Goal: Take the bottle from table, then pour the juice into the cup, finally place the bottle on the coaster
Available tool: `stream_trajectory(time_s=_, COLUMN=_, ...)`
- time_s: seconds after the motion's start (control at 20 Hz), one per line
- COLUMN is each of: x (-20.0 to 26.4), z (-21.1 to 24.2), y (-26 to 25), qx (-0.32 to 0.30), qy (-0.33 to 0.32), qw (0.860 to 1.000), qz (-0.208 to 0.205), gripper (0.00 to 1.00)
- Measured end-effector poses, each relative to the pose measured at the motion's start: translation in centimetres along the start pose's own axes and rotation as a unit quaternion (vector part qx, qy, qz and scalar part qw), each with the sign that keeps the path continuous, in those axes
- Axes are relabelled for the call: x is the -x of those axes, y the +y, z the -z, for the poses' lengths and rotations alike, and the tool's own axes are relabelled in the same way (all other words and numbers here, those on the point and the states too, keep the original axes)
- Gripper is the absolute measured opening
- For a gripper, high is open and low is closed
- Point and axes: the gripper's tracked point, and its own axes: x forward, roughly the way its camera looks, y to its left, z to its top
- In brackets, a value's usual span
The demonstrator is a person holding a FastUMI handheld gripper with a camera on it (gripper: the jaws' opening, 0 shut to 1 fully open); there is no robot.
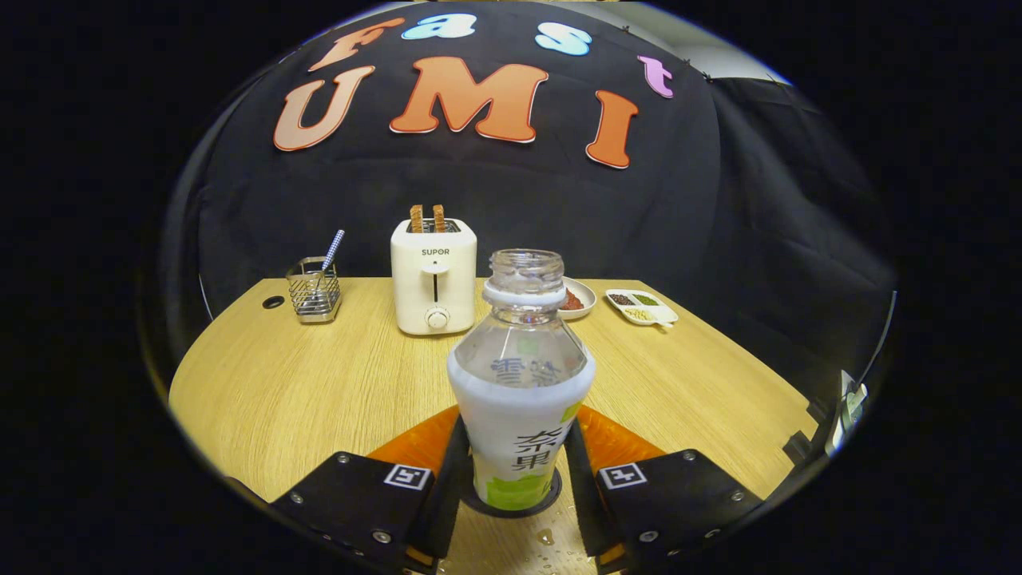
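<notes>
The bottle (520, 399) stands upright (uncapped, mouth up) on the coaster (511, 501) near the bench (319, 383) front edge. The tool (512, 471) fingers flank it closely; contact cannot be told.

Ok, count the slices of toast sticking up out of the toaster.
2. Both toast slices stand side by side in the slots of the toaster, beyond the bottle that stands between the tongs. Nothing seems to hide a third.

The toaster (433, 277) front reads "SUPOR".
</notes>
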Motion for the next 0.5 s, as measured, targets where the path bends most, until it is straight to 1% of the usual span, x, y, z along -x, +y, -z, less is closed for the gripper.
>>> stream_trajectory(time_s=0.2, x=-0.1, z=0.4, y=-0.2, qx=-0.047, qy=-0.005, qw=0.999, qz=-0.009, gripper=0.67)
stream_trajectory(time_s=0.35, x=-0.1, z=1.0, y=-0.5, qx=-0.051, qy=-0.004, qw=0.999, qz=-0.011, gripper=0.68)
stream_trajectory(time_s=0.45, x=0.2, z=1.3, y=-0.7, qx=-0.051, qy=0.002, qw=0.999, qz=-0.010, gripper=0.76)
stream_trajectory(time_s=0.5, x=0.3, z=1.5, y=-0.8, qx=-0.053, qy=0.004, qw=0.998, qz=-0.013, gripper=0.84)
